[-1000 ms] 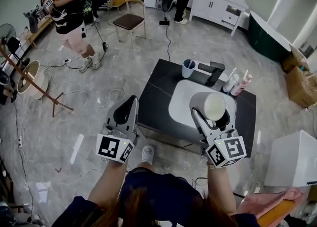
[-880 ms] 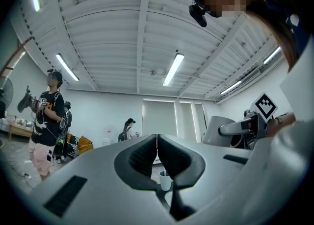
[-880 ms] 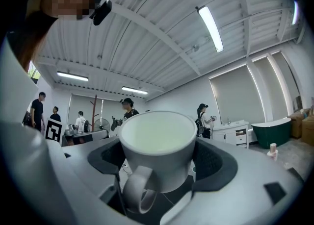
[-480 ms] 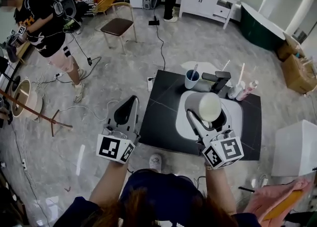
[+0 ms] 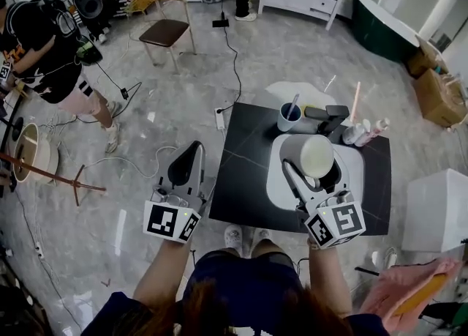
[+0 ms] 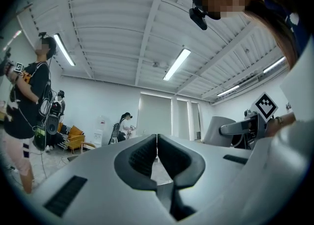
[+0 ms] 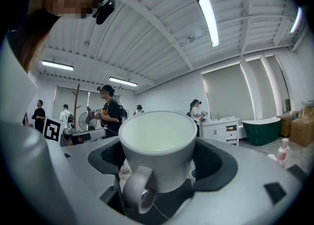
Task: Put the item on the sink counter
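A white mug (image 5: 316,153) with a handle sits upright between the jaws of my right gripper (image 5: 311,169), which is shut on it. In the head view the mug hangs over the white basin (image 5: 352,175) set in the black sink counter (image 5: 241,173). In the right gripper view the mug (image 7: 158,143) fills the middle, handle toward the camera, and my right gripper (image 7: 159,159) clasps both its sides. My left gripper (image 5: 194,148) is held over the floor just left of the counter, shut and empty. The left gripper view shows its pads (image 6: 145,154) pressed together.
A blue cup with a toothbrush (image 5: 289,116), a black faucet (image 5: 329,116) and bottles (image 5: 363,131) stand along the counter's far edge. A power strip and cables (image 5: 217,118) lie on the floor. A chair (image 5: 167,32), a person (image 5: 44,49) and a white box (image 5: 437,211) surround it.
The head view has shifted, so the counter now lies more squarely under the right gripper. The person at the left has moved further left. Both grippers keep their hold and pose.
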Motion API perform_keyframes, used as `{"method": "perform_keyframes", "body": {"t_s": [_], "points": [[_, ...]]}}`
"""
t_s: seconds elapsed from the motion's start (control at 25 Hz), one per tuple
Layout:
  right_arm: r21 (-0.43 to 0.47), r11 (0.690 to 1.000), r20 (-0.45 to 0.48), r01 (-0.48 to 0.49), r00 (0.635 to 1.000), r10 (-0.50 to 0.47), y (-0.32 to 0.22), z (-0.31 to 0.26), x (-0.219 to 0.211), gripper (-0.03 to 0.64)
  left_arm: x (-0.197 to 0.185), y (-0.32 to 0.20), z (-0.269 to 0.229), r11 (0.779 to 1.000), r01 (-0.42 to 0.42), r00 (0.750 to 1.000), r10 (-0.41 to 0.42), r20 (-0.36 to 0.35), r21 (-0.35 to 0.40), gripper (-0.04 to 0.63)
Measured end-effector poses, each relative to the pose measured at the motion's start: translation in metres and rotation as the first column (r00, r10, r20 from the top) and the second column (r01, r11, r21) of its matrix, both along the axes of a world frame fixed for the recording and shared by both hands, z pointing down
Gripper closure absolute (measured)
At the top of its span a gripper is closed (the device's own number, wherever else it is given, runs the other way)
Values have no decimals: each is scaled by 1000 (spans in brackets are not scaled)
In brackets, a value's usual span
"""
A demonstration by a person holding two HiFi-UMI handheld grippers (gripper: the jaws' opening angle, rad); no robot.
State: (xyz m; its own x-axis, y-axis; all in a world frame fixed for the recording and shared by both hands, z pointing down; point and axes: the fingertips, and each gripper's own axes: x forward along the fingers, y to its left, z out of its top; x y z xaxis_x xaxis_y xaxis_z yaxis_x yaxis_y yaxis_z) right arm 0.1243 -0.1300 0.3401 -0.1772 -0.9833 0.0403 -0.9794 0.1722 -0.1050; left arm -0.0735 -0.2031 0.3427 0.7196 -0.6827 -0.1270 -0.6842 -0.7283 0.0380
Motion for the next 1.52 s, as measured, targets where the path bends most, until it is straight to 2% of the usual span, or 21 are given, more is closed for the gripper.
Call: {"method": "perform_keyframes", "body": {"t_s": [0.28, 0.72, 0.96, 1.28, 1.52], "points": [[-21, 999, 6, 36, 999, -36, -30, 3, 19, 186, 7, -19, 7, 998, 45, 999, -44, 24, -32, 572], [6, 988, 6, 155, 988, -155, -69, -10, 55, 186, 43, -39, -7, 990, 140, 990, -139, 27, -2, 572], [0, 978, 17, 207, 978, -207, -76, 0, 73, 186, 66, -33, 7, 984, 177, 982, -176, 65, -6, 572], [-12, 973, 45, 230, 972, -229, -74, 13, 84, 186, 82, -25, 17, 980, 197, 978, -195, 75, -25, 572], [-35, 975, 48, 219, 975, -217, -72, 24, 78, 186, 80, -26, 21, 983, 178, 982, -176, 71, -32, 572]]}}
